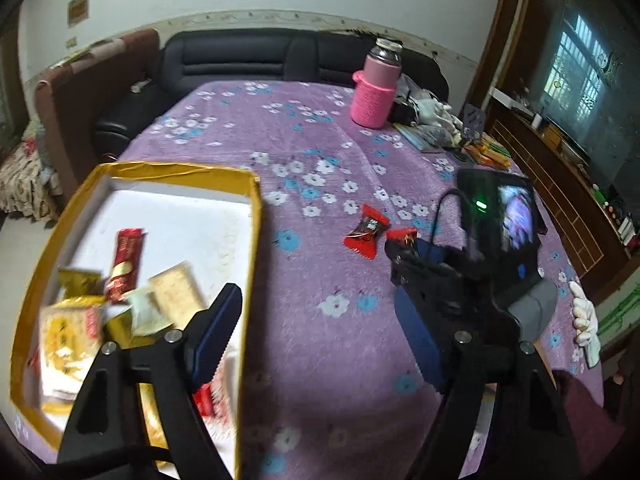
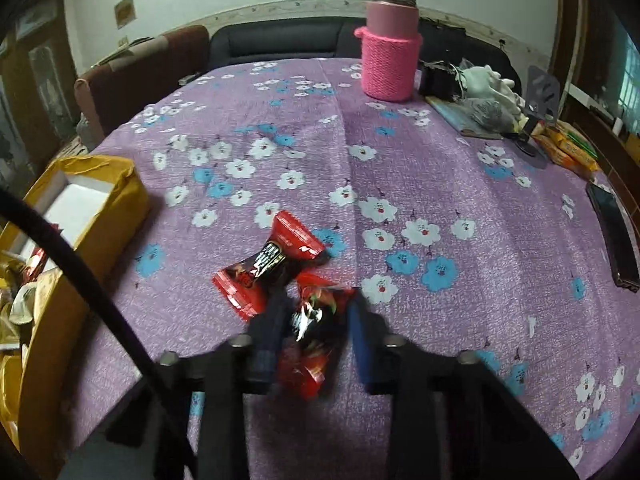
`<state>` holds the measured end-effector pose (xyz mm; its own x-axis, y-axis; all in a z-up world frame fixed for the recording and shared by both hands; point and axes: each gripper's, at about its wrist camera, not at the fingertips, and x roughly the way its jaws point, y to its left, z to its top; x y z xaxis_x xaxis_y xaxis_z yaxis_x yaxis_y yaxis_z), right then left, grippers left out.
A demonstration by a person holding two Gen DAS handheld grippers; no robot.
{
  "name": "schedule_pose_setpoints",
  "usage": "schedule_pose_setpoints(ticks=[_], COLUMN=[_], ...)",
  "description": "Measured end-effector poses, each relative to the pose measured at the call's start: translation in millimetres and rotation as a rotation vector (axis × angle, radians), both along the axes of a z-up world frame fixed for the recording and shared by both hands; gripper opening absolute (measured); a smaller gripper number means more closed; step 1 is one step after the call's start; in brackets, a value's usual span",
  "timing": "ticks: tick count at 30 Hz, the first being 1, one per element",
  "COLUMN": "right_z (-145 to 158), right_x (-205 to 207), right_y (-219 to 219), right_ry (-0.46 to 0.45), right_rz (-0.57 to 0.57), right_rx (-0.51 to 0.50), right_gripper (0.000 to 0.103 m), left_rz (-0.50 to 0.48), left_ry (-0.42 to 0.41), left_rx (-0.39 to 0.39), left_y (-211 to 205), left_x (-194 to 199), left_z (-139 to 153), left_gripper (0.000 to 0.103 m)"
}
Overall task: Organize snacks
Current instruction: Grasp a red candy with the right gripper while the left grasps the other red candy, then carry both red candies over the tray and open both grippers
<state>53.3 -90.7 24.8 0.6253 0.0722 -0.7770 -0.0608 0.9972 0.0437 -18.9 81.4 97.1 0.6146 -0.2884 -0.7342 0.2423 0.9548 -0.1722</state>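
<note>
The right hand-held gripper [image 2: 316, 320] has a crinkly red-and-black foil candy wrapper [image 2: 310, 332] between its two dark blue padded fingers [image 2: 268, 332]. The fingers stand close on either side of the candy, apparently pinching it, though motion blur hides the contact itself. The candy's long axis runs near to far, along the fingers, with one twisted end poking out past the tips.

A second red-and-black twist-wrapped candy [image 2: 270, 266] lies on the purple flowered tabletop [image 2: 440, 184] just beyond and left of the held one, apparently touching it; its long axis slants from near-left to far-right.

The shallow yellow cardboard box with a white floor [image 1: 252, 240] sits well to the left, already holding several gold, cream and red snack packets [image 1: 124, 268]. The carry therefore looks to run leftward across the cloth.

The left hand-held gripper [image 1: 320, 328] is spread wide and empty, its left finger [image 1: 216, 332] over the box's right wall. It is far nearer the box; the right one is nearer both candies.
</note>
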Motion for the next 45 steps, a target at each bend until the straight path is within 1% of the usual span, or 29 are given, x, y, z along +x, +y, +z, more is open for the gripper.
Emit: schedule_pose_setpoints(ticks=[2,4,5,9,10,12,13,16,19,22,23,24,25,26,27,30,36,40,43,45], right_z=[2,3,5,6,6,3,3,3,3,3,3,3,3,2,2,0,3,9,15,20], right_x=[-5,-10,-16,-26,-27,-25,-24,-23,-23,-23,-23,-23,-23,-23,-23,-20,-22,-27,-31,-34], right_y=[-14,-31,-45,-79,-83,-90,-91,-90,-86,-82,-81,-81,-81,-80,-79,-79,-72,-64,-55,-48], right_ry=[0.004,0.012,0.012,0.007,0.012,0.027,0.027,0.026,0.027,0.022,0.020,0.019,0.018,0.018,0.017,0.015,-0.005,-0.038,-0.070,-0.082], right_rz=[-0.018,-0.049,-0.068,-0.120,-0.124,-0.125,-0.123,-0.107,-0.088,-0.075,-0.073,-0.071,-0.070,-0.070,-0.070,-0.068,-0.044,-0.011,0.017,0.031], right_rx=[0.045,0.093,0.129,0.230,0.252,0.303,0.309,0.314,0.319,0.310,0.309,0.308,0.307,0.305,0.302,0.294,0.290,0.289,0.279,0.291], right_gripper=[0.022,0.022,0.022,0.022,0.022,0.022,0.022,0.022,0.022,0.022,0.022,0.022,0.022,0.022,0.022,0.022,0.022,0.022,0.022,0.022], left_rz=[-0.034,-0.064,-0.088,-0.123,-0.134,-0.154,-0.160,-0.168,-0.171,-0.181,-0.185,-0.192,-0.198,-0.185,-0.184,-0.169,-0.135,-0.109,-0.069,-0.036], left_ry=[0.037,0.058,0.070,0.102,0.114,0.120,0.121,0.110,0.125,0.156,0.138,0.130,0.132,0.128,0.123,0.115,0.103,0.079,0.057,0.040], left_rx=[-0.006,0.004,0.022,0.087,0.099,0.119,0.144,0.192,0.214,0.217,0.222,0.222,0.209,0.230,0.233,0.228,0.170,0.126,0.092,0.080], left_y=[-9,-20,-30,-60,-68,-80,-86,-96,-99,-100,-100,-101,-100,-100,-100,-98,-77,-52,-20,1], left_x=[14,23,32,64,74,87,95,108,119,123,121,119,119,118,118,115,98,80,66,60], left_z=[-3,-6,-9,-27,-33,-39,-44,-54,-64,-75,-75,-75,-74,-73,-72,-68,-50,-25,-3,9], left_gripper=[0.079,0.079,0.079,0.079,0.077,0.062,0.060,0.060,0.060,0.059,0.054,0.040,0.032,0.027,0.023,0.020,0.020,0.020,0.020,0.020])
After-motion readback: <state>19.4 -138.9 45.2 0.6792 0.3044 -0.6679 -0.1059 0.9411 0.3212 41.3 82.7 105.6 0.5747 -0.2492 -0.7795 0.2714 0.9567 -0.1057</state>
